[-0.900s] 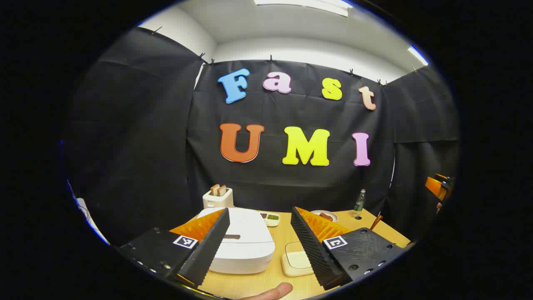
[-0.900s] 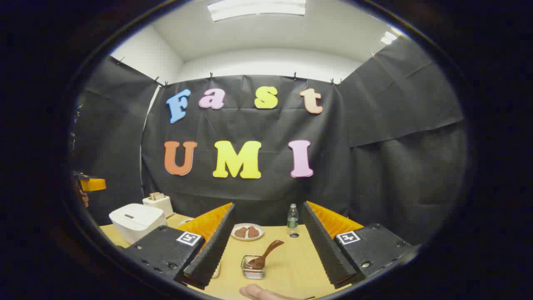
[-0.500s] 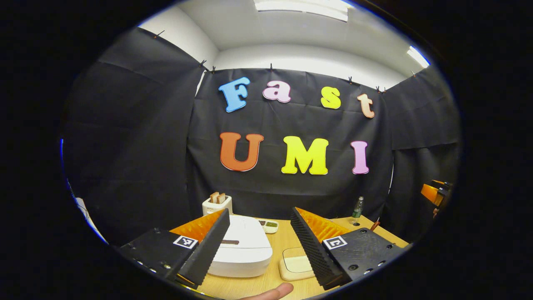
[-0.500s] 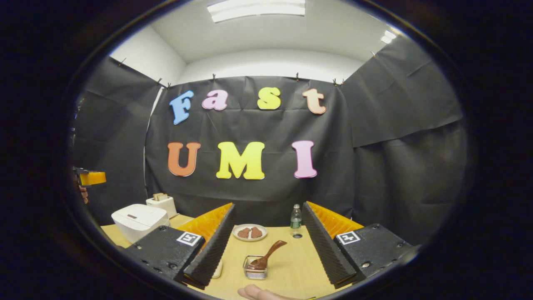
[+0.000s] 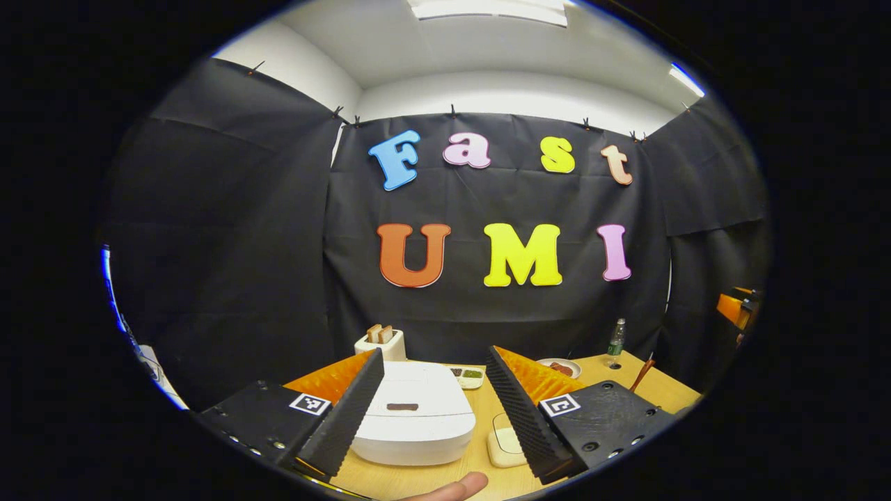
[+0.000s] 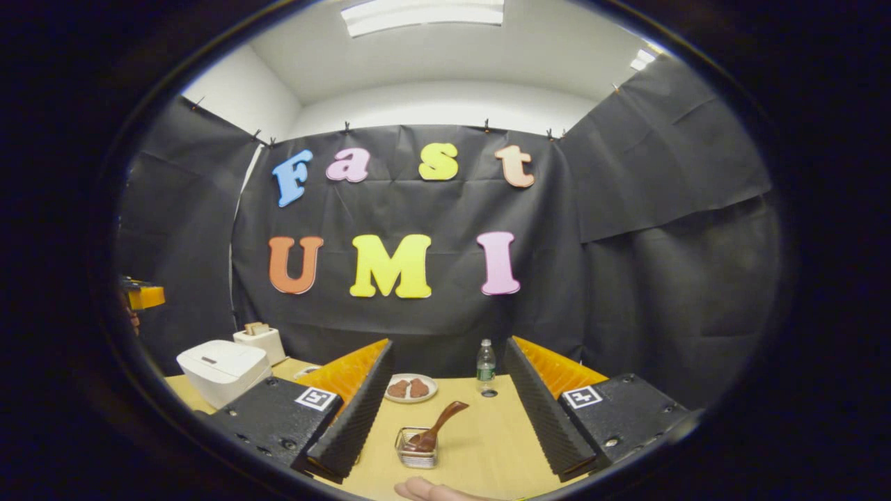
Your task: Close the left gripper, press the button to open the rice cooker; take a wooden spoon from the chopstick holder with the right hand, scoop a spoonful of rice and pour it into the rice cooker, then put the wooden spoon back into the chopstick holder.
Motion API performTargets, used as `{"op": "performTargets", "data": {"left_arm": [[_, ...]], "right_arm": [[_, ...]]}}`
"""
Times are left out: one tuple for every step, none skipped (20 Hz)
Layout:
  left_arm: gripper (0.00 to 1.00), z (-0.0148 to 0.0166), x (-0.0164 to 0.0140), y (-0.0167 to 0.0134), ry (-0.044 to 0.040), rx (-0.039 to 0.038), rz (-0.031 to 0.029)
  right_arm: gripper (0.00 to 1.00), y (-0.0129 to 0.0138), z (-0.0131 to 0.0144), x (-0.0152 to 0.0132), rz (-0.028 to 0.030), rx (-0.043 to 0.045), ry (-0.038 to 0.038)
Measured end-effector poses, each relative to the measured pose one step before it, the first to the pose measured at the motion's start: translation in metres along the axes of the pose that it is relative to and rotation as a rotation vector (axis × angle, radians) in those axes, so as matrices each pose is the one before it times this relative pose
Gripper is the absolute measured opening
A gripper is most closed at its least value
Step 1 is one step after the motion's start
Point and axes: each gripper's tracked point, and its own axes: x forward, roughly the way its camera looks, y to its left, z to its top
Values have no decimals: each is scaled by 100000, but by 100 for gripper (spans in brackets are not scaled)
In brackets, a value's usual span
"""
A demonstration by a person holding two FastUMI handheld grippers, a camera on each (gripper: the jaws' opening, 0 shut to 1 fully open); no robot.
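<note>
On a pale wooden table in a black-draped booth, the white rice cooker sits with its lid down, the dark button on top of it untouched. Left of the cooker in the left gripper view, the left gripper hangs above the table with its fingers spread wide, the cooker framed between them and neither finger touching it. Behind the cooker stands a white toaster with two slices of bread poking up. Just right of the cooker lies a flat cream square pad, and behind the cooker to its right a small dish with dark and green contents. Farther right of the cooker are a plate of brown food and a clear bottle. A fingertip shows at the bottom edge of that view.

In the right gripper view, well to the right of the cooker, the right gripper is likewise released, its fingers parted and holding nothing. Between them, on the table, stands the small clear chopstick holder, with the wooden spoon resting in it, handle tilted up to the right. The plate and the bottle stand beyond the holder, farther from the cooker's side of the table.
</note>
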Motion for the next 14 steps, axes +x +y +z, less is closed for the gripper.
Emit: {"op": "performTargets", "data": {"left_arm": [[94,-106,-26,56,245,235,182],[94,-133,90,-30,447,-237,72],[94,-24,141,-112,-303,-551,-510],[94,314,28,-123,-1326,444,-481],[94,116,69,324,-987,1373,877],[94,97,10,477,-1127,1981,1798],[94,65,55,363,-605,1500,1354],[94,-237,188,-112,308,220,575],[94,-125,41,-427,712,-513,-1443],[94,-343,90,-762,1590,-366,-3688],[72,-398,213,-144,1418,-551,-1136],[68,-8,199,51,746,-412,-808],[63,-12,370,355,267,487,552],[63,-262,256,331,707,917,592]], "right_arm": [[99,19,-322,-39,257,235,388],[100,30,-265,26,475,274,697],[100,-77,-250,27,265,377,780],[100,-114,-235,-5,322,436,971],[100,-54,-300,-75,299,752,691],[100,39,128,-109,360,1120,-562],[99,9,78,-51,153,670,-718],[100,-21,-79,-37,21,-13,-480],[100,-14,-194,-48,43,-4,-321],[100,45,-56,-8,-37,-6,-298],[100,-28,-122,29,-345,-680,-863],[100,-43,59,9,-598,-1366,-1012],[100,14,-86,95,-556,-1504,-1064],[99,137,-53,42,-152,-1441,-938]]}}
